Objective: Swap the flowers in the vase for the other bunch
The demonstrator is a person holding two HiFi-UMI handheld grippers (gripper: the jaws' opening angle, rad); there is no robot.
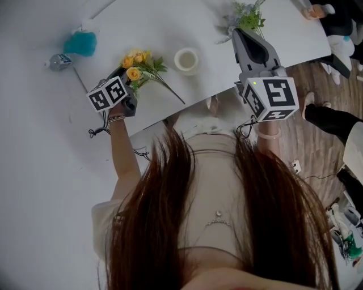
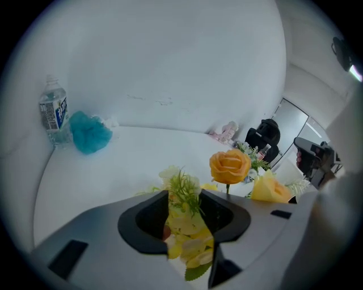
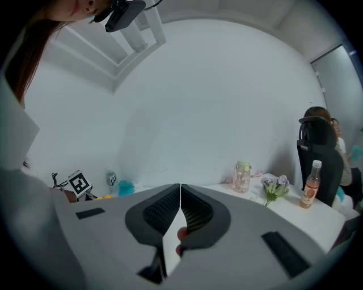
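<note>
The left gripper [image 2: 185, 198] is low over the white table [image 1: 187, 22]. Its jaws stand a little apart, with yellow petals and green leaves of the yellow bunch [image 1: 139, 63] in the gap, and the pads do not seem to press on them. This bunch lies on the table with its stems pointing toward the near edge. It is just left of the white vase [image 1: 186, 60], which stands upright and apart from it. The right gripper [image 3: 180, 199] has its jaws pressed together on nothing. The green bunch [image 1: 248, 17] lies just beyond its tip.
</note>
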